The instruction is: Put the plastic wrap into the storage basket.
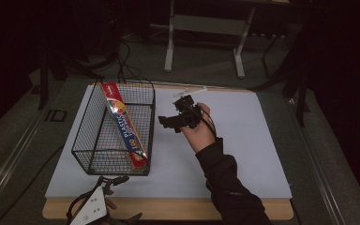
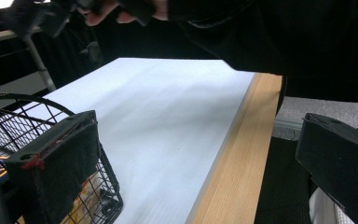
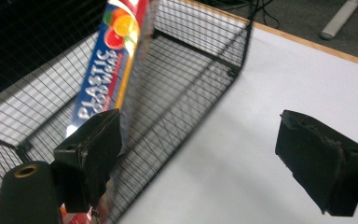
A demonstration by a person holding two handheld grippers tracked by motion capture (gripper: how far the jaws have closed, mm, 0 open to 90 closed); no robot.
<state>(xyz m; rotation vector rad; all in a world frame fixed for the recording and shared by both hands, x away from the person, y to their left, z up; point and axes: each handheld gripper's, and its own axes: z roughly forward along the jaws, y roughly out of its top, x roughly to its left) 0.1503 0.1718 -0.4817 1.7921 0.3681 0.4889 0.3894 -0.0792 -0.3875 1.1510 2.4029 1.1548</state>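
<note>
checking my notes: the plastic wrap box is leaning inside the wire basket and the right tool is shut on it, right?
Not quite. The plastic wrap box does lean inside the wire basket, but the right tool is open, its jaws wide apart with nothing between them. The right gripper view shows this.

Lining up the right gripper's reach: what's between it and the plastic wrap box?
The wire basket's side wall stands between the right gripper and the plastic wrap box leaning inside it. Before the wall, only bare white table cover, per the high view.
</note>
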